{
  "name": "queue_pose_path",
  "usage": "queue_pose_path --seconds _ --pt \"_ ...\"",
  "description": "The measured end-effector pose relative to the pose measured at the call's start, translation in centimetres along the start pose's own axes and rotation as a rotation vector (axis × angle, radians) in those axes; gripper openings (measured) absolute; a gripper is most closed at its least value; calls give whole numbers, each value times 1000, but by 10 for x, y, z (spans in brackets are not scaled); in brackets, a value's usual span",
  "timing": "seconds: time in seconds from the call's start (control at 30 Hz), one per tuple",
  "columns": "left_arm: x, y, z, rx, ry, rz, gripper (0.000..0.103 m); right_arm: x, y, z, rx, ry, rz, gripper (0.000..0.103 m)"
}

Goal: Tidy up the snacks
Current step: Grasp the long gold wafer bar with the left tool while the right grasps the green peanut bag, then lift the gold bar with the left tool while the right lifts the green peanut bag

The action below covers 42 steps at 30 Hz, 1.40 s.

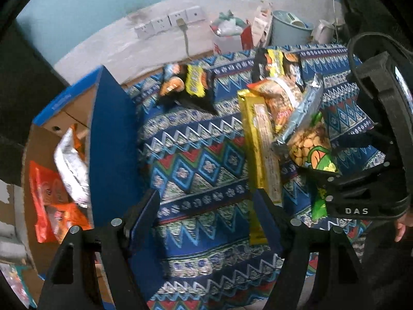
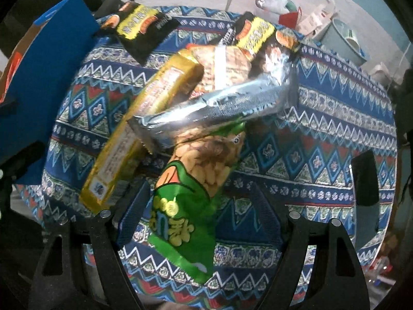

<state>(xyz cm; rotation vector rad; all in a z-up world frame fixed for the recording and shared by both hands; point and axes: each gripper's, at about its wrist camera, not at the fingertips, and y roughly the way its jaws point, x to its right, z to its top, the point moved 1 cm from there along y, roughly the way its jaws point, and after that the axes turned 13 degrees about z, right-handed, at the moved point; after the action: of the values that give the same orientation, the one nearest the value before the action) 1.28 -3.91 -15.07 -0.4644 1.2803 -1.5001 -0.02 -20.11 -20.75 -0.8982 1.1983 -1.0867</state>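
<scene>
Right wrist, green peanut bag (image 2: pixel 188 201) between spread fingers (image 2: pixel 134 214), untouched

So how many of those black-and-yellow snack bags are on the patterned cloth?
2. One black-and-yellow bag lies near the blue cardboard box; the other black-and-yellow bag lies at the far end of the snack pile, partly covered. More may be hidden underneath.

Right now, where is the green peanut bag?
In the right wrist view, the green peanut bag lies between the open right gripper fingers, beside the gold pack.

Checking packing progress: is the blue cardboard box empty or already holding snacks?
Holding snacks: the blue cardboard box contains orange packets and a silver packet.
</scene>
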Motion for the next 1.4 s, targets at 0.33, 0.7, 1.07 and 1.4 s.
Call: queue_pose_path --seconds 0.33,0.7,1.07,1.4 --pt "19 20 8 -65 -4 -78 76 10 16 -5 -38 -32 10 39" --pt "56 42 25 -122 22 -110 76 58 -8 -28 -10 61 -17 34" --pt "85 69 40 -147 63 -66 76 101 -40 -37 73 130 -29 34" --pt "92 77 48 -123 81 -74 32 91 -39 -16 99 107 -25 34"
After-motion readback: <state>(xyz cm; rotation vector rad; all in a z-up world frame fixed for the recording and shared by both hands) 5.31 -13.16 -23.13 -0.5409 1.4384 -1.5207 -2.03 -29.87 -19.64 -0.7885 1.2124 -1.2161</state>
